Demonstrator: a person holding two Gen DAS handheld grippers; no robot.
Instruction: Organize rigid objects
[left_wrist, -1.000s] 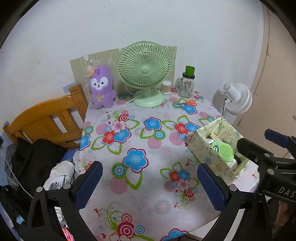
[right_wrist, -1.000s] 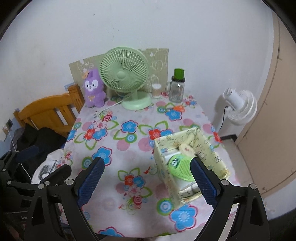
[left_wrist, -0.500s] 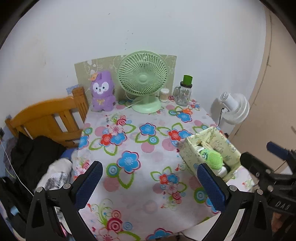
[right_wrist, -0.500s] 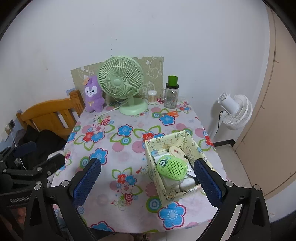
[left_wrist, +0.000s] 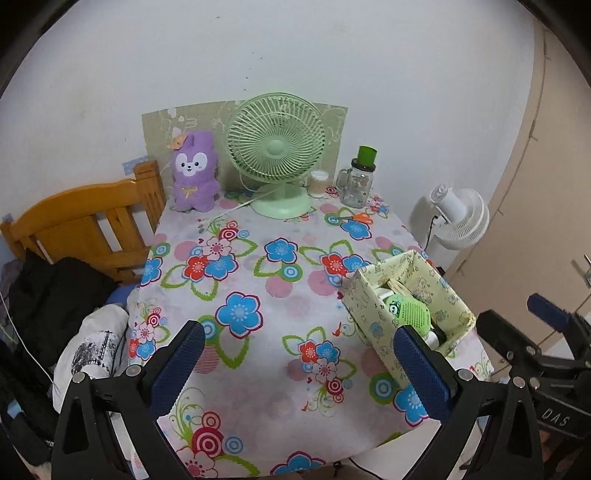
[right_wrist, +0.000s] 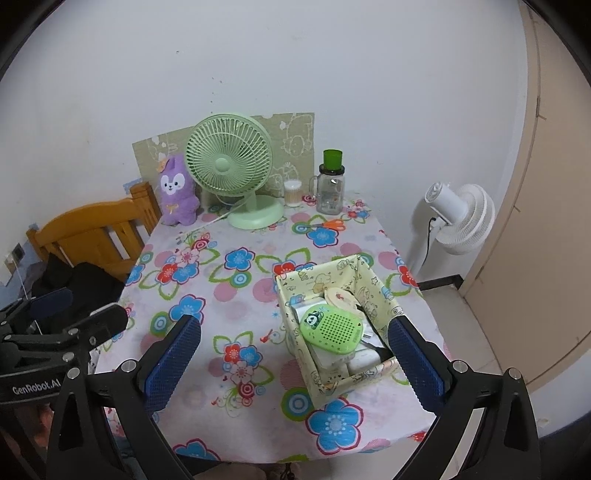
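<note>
Both claws pulled back from the tabletop (right_wrist: 236, 295), wide and empty.
Box (right_wrist: 295, 295) at 4 o'clock now sits farther off, packed; sorting looks finished.

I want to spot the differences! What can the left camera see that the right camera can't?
Only the left view shows the white bundle beside the table. Only the right view shows the wall socket and the round cream lid in the box. Both show the green fan, purple bunny, jar and green speaker.
</note>
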